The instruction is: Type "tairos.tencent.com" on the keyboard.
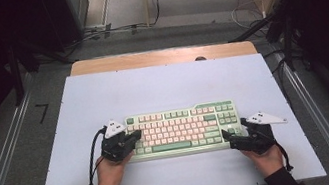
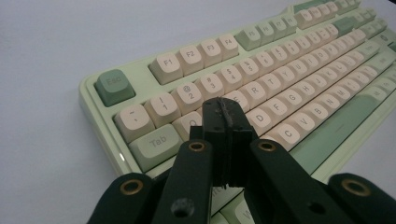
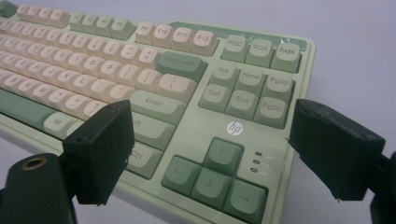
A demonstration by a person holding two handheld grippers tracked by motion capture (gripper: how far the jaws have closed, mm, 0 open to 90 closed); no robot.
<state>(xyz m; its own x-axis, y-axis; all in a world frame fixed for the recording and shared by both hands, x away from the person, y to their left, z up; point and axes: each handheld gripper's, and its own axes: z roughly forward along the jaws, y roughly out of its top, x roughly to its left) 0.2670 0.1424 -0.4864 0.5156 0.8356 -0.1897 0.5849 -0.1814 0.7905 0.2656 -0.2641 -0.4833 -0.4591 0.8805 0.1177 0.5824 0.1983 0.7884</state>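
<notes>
A pale green keyboard (image 1: 183,129) with cream and green keys lies in the middle of the white table top (image 1: 167,89). My left gripper (image 1: 135,137) is at its left end, jaws shut together with nothing between them. In the left gripper view the closed tips (image 2: 223,114) hover over the keyboard (image 2: 289,70) near the Q and W keys; I cannot tell whether they touch a key. My right gripper (image 1: 228,138) is at the keyboard's right front corner, open. In the right gripper view its jaws (image 3: 205,154) straddle the arrow keys of the keyboard (image 3: 196,93), apart from them.
The white top rests on a wooden table (image 1: 161,56) whose far edge shows. Metal rails (image 1: 315,113) run along both sides on the grey floor. Cables (image 1: 245,13) and dark stands lie beyond the far edge.
</notes>
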